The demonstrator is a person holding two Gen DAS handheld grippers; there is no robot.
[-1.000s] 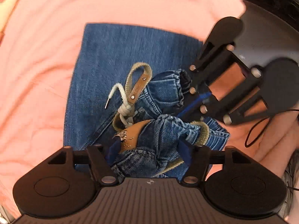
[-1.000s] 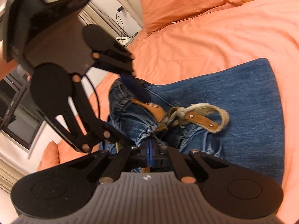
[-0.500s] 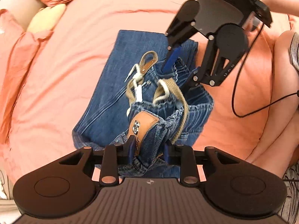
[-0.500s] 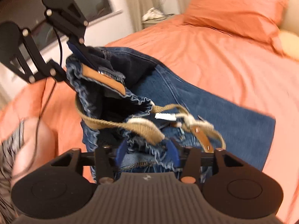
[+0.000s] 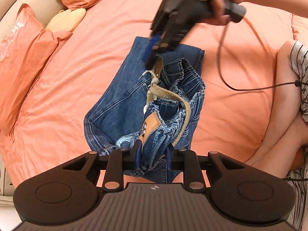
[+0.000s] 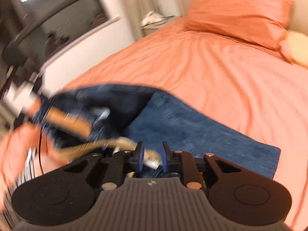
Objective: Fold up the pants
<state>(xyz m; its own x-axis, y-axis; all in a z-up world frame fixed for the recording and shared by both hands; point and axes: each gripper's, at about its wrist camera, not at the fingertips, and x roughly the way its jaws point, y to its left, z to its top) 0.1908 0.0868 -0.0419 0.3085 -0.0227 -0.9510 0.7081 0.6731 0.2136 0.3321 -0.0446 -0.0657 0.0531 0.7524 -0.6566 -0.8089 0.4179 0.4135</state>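
Left wrist view: the left tongs [image 5: 153, 154] are clamped on the gathered waistband of the blue denim pants [image 5: 123, 104], whose legs lie on the bed with the salmon-orange sheet [image 5: 57, 88]; the right tongs [image 5: 154, 52] pinch the woven beige belt [image 5: 169, 94]. Right wrist view, blurred: the right tongs [image 6: 152, 156] stand slightly apart around the belt's end; the pants [image 6: 192, 129] lie on the bed [image 6: 221, 67].

Blue denim pants [image 5: 123, 104] lie on the orange bed [image 5: 57, 115], legs flat, the elastic waistband [image 5: 184, 88] bunched and raised, its tan drawstring [image 5: 182, 105] dangling loose.
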